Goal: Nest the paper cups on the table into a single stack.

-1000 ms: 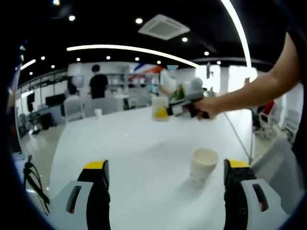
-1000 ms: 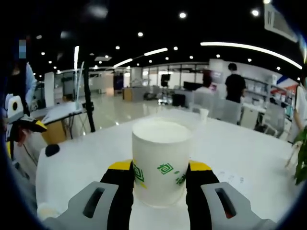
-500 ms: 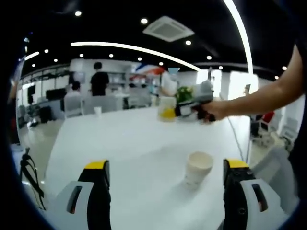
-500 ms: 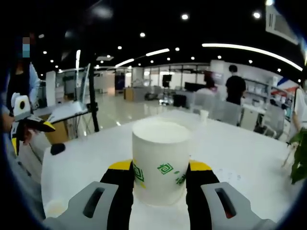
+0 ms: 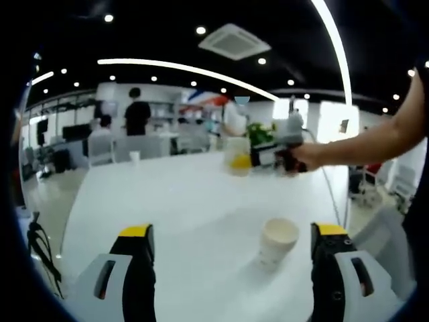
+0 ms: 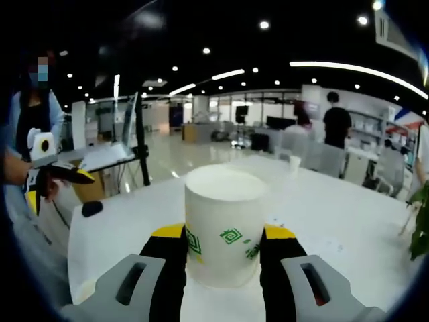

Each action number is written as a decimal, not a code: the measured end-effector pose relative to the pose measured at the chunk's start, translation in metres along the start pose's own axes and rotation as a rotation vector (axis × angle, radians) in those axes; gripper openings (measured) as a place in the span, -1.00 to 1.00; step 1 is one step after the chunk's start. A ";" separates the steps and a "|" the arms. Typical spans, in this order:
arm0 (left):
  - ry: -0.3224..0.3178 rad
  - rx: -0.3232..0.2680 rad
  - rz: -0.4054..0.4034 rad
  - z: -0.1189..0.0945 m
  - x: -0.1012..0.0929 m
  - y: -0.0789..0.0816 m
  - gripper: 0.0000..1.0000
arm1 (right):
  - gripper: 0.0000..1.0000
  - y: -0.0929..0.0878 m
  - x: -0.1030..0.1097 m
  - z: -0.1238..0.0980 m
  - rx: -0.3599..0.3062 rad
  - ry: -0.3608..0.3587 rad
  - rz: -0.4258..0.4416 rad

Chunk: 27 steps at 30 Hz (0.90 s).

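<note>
A paper cup [image 6: 225, 228] with a green mark sits upright, clamped between the right gripper [image 6: 224, 249]'s fingers and carried above the white surface [image 6: 335, 208], presumably so it can be dropped into another cup. A second paper cup [image 5: 277, 242] stands mouth-up on the surface [image 5: 188, 201], between the left gripper [image 5: 231, 249]'s released fingers and nearer the right one, likely the base of the stack. Farther off, a small cup [image 5: 135, 157] stands near the surface's far edge.
</note>
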<state>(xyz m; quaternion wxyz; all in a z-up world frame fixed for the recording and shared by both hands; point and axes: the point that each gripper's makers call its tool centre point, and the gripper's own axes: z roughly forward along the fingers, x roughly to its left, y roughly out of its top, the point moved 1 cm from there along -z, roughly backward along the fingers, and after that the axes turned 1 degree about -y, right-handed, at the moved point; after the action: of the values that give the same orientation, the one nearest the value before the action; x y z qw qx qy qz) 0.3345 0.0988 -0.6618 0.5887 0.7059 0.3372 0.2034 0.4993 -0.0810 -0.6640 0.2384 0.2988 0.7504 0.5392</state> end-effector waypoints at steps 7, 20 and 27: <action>-0.001 0.002 0.003 0.003 0.002 -0.001 0.89 | -0.20 -0.005 0.008 -0.006 0.025 0.026 -0.007; 0.026 -0.031 -0.012 0.009 0.011 0.010 0.90 | -0.20 -0.001 0.031 -0.023 0.022 0.063 -0.035; 0.028 -0.043 -0.018 0.012 0.011 0.013 0.87 | -0.20 -0.002 0.039 -0.028 0.023 0.074 -0.031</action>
<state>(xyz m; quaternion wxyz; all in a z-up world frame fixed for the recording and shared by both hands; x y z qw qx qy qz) 0.3536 0.0971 -0.6529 0.6010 0.6869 0.3474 0.2150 0.4523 -0.0732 -0.6591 0.2153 0.2695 0.7694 0.5375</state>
